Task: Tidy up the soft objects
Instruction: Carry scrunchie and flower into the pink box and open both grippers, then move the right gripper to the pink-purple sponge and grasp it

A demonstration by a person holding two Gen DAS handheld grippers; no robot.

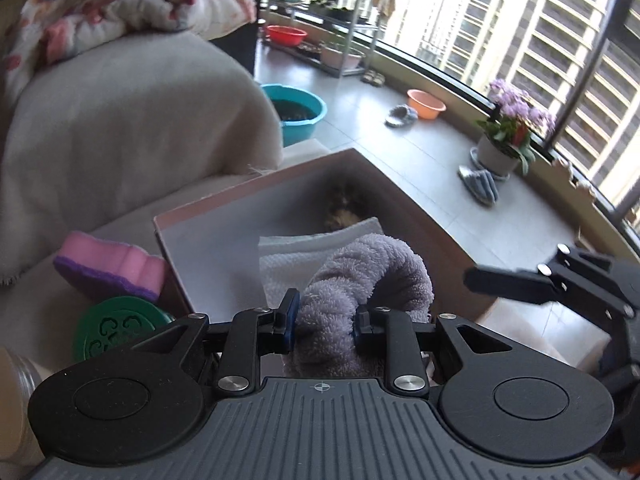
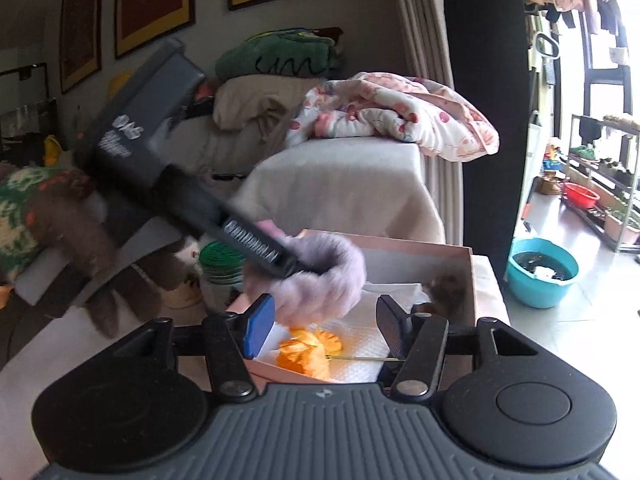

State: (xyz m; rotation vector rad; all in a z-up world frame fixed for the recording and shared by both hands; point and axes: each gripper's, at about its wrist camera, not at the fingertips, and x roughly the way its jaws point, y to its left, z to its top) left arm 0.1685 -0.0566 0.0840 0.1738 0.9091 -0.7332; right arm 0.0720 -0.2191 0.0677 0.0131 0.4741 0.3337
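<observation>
Sunlit balcony tiles and tall barred windows fill the background, with a teal basin (image 1: 298, 114), an orange basin (image 1: 426, 103) and a pot of purple flowers (image 1: 510, 128) out on the floor. Closer in, a cream-draped sofa (image 1: 132, 120) carries a crumpled floral quilt (image 1: 120, 4) on its arm.

Right up front sits the pink box (image 1: 224, 208), open-topped and lined with a white paper towel (image 1: 288, 264). And look at the left gripper (image 1: 324, 318): its fingers are pinched tight on the lavender fuzzy cloth (image 1: 360, 276), which bulges up in a fat loop above the pads and hangs over the box. From the right wrist view, that same cloth (image 2: 320, 276) dangles blurred from the tip of the left tool, just above the paper towel.

Over to the right gripper (image 2: 320, 330): its fingers stand spread apart, a blue pad (image 2: 258, 330) on one side and a black pad on the other, nothing pressed between them. Below the gap lies an orange fabric flower (image 2: 308, 350) on the paper towel, its thin green stem running toward the black finger. A dark furry thing (image 2: 444, 284) is tucked in the far corner of the box; what it is I cannot tell.

Beside the box, outside it, rest a pink and purple sponge (image 1: 112, 266) and a green-lidded jar (image 1: 118, 326).
</observation>
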